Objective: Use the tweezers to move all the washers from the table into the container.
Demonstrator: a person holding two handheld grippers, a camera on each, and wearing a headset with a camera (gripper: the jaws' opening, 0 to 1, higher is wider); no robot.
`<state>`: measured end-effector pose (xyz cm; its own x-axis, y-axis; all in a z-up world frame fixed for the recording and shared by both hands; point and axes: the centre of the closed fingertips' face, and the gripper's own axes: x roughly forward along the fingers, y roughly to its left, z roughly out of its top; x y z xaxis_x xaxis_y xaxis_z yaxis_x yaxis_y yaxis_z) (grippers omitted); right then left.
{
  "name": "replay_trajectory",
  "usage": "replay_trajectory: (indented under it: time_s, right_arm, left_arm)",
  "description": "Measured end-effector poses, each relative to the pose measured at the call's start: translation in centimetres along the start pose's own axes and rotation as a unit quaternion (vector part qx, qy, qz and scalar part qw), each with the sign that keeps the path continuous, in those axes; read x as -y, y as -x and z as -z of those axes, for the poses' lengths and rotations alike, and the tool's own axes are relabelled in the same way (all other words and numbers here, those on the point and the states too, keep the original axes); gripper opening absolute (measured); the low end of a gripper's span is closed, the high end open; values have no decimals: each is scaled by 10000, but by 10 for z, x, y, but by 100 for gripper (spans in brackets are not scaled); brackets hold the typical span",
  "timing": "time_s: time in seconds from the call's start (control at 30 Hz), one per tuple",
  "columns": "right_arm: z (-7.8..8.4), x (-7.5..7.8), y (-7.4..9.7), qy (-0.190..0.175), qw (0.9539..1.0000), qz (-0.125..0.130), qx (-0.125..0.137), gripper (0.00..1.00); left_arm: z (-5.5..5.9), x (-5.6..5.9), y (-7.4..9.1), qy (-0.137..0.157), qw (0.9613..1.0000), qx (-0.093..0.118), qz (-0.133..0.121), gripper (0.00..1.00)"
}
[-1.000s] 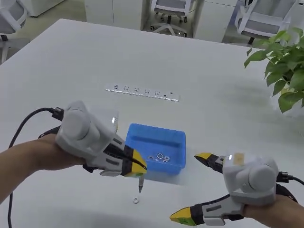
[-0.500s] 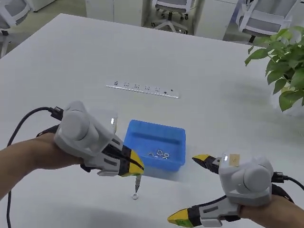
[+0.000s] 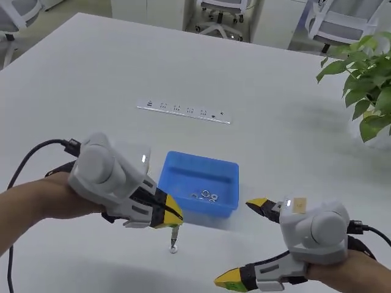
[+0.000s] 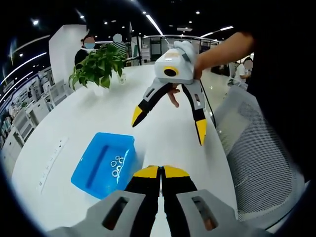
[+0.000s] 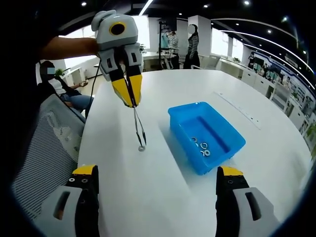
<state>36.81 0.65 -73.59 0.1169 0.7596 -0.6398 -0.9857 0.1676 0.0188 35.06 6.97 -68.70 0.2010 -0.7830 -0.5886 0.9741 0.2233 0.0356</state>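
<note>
My left gripper (image 3: pixel 173 216) is shut on a pair of metal tweezers (image 3: pixel 174 237) that point down at the white table (image 3: pixel 256 110). Their tips touch a small washer (image 3: pixel 173 249) lying just in front of the blue container (image 3: pixel 183 177). Several washers (image 3: pixel 206 196) lie inside that container. From the right gripper view, the left gripper (image 5: pixel 130 97) hangs the tweezers (image 5: pixel 138 126) over the washer (image 5: pixel 141 147), left of the container (image 5: pixel 224 133). My right gripper (image 3: pixel 242 243) is open and holds nothing, to the right of the container. The left gripper view shows its jaws (image 4: pixel 161 171) closed and the right gripper (image 4: pixel 169 127) open beyond.
A white power strip (image 3: pixel 183 113) lies on the table behind the container. A green plant (image 3: pixel 363 79) stands at the right edge. Office chairs (image 3: pixel 220 15) stand beyond the far edge, and a mesh chair (image 4: pixel 252 148) is by the near edge.
The tweezers' tips have come down from just above the washer to touch it on the table. The right gripper has stayed open and almost still.
</note>
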Motion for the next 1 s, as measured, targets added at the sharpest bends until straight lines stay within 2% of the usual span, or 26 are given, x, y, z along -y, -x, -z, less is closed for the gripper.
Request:
replay_trajectory:
  time_s: [0.87,1.0]
  right_arm:
    - [2,-2,-2,74,9999,-61,-82,99]
    - [-2,-4,-3,181,9997,-137,-4,94]
  left_arm:
    - [0,2,-2,20,10000,54,-15,4]
    - [0,3,-2,4,10000,38,13,4]
